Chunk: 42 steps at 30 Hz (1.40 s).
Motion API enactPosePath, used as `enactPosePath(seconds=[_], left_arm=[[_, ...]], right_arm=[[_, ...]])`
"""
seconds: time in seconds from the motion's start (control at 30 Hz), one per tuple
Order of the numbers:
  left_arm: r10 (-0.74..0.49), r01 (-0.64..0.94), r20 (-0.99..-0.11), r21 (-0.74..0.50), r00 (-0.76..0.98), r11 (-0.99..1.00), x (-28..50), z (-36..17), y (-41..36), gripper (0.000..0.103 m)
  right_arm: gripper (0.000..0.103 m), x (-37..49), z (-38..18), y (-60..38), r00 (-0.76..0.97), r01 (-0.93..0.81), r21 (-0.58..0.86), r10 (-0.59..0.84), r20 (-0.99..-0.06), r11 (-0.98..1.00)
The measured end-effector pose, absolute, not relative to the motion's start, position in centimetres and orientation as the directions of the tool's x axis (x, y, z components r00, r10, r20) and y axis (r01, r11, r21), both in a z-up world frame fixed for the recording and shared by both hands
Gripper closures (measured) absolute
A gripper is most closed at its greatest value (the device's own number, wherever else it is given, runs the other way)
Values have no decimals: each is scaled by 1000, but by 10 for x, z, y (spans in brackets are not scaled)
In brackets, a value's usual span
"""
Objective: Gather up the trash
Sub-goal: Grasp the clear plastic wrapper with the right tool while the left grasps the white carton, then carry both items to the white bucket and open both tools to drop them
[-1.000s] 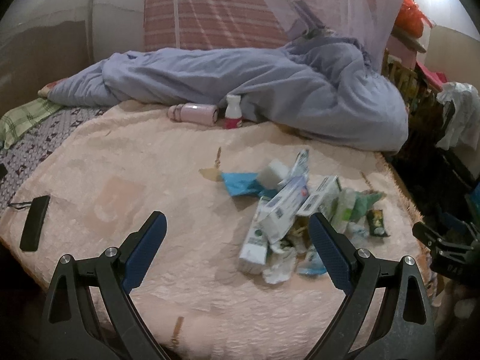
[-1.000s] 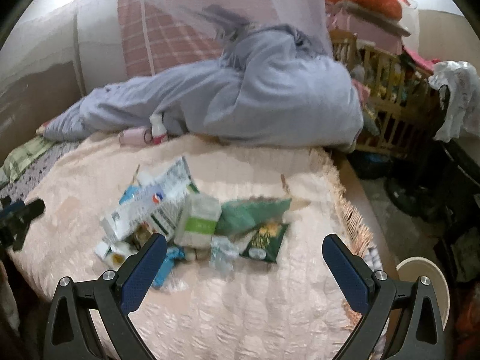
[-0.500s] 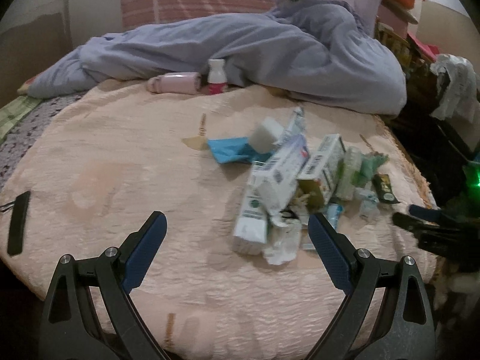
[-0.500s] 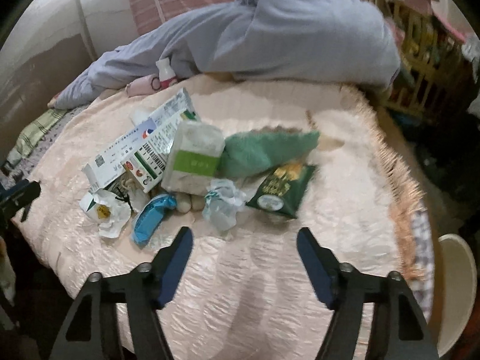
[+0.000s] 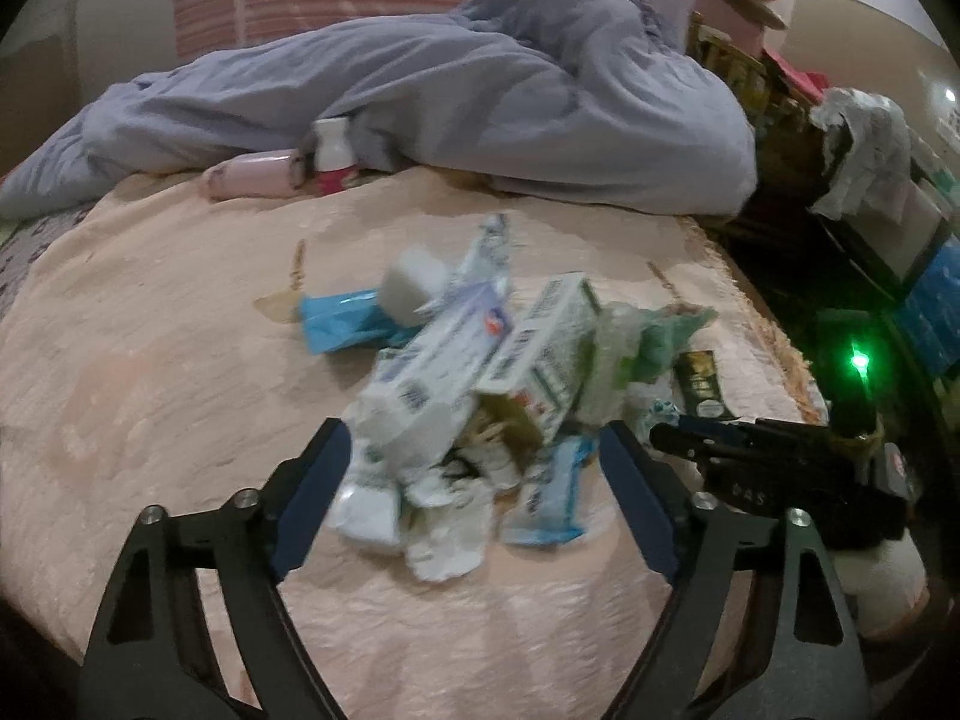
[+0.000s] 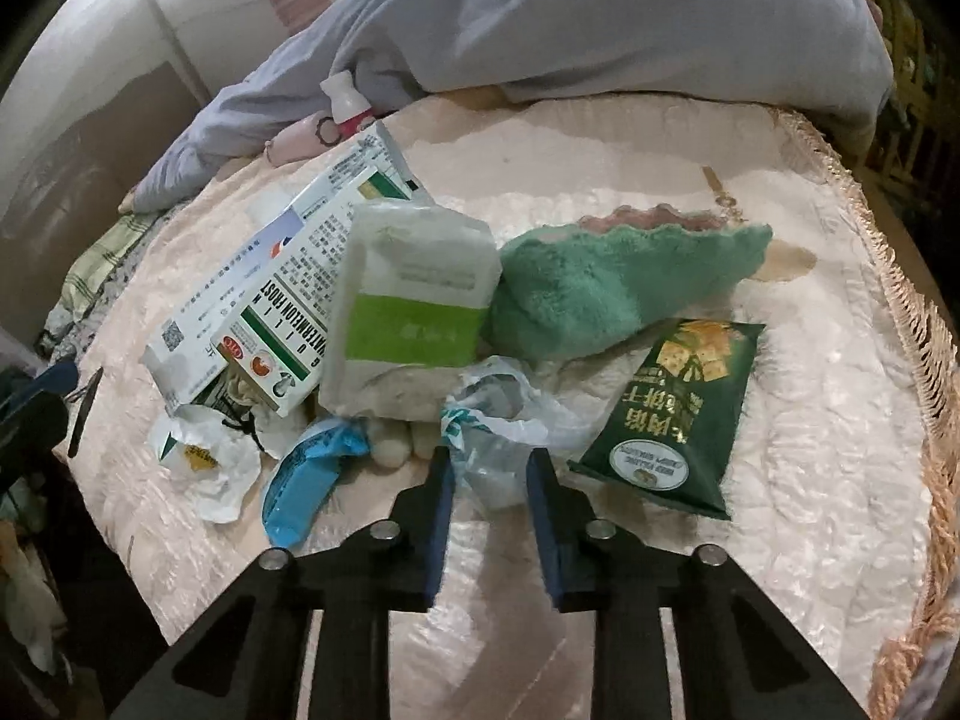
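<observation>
A pile of trash lies on the peach bedspread (image 6: 720,570): white medicine boxes (image 6: 282,312), a white-and-green pack (image 6: 414,306), a green cloth (image 6: 606,282), a dark green snack bag (image 6: 672,414), a blue wrapper (image 6: 306,480) and crumpled white paper (image 6: 204,462). My right gripper (image 6: 487,471) has its jaws narrowed around a clear crumpled plastic bag (image 6: 504,420); they touch it or nearly so. My left gripper (image 5: 474,450) is open, its fingertips either side of the pile's near edge, over crumpled paper (image 5: 450,516) and boxes (image 5: 432,372). The right gripper also shows in the left wrist view (image 5: 678,432).
A lilac duvet (image 5: 480,96) lies across the back of the bed. A pink flask (image 5: 252,174) and a small white bottle (image 5: 333,150) stand by it. Shelves and clutter (image 5: 840,150) are to the right, beyond the fringed bed edge (image 6: 924,360).
Both grippers moved forward and down onto the pile. The right gripper's jaws narrowed from wide open to close around the plastic bag. The left stayed open.
</observation>
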<state>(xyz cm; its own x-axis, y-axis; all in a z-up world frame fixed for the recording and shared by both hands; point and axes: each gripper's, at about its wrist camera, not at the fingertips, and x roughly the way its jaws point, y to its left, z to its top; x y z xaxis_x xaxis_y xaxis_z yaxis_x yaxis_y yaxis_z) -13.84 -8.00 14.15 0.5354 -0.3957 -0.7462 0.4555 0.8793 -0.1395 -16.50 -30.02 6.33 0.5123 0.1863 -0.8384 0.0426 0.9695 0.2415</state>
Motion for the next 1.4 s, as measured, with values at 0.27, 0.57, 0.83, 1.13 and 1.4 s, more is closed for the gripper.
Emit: enactPosePath(seconds=[0.27, 0.57, 0.83, 1.13, 1.4], left_arm=[[-412, 525, -776, -124, 477, 842, -121, 123, -148, 37], [-326, 527, -784, 1, 527, 850, -99, 106, -195, 45], [-341, 533, -767, 1, 544, 846, -108, 119, -195, 64], [-332, 541, -808, -20, 486, 841, -104, 96, -206, 63], [-427, 581, -827, -156, 366, 799, -98, 92, -212, 95]], right_arm=[[83, -209, 98, -320, 557, 5, 259, 213, -803, 966], [83, -249, 113, -343, 585, 0, 298, 242, -774, 955], [83, -260, 111, -363, 596, 35, 319, 237, -767, 947], [83, -265, 104, -369, 592, 38, 334, 248, -767, 942], [83, -268, 103, -378, 600, 58, 332, 233, -765, 941]])
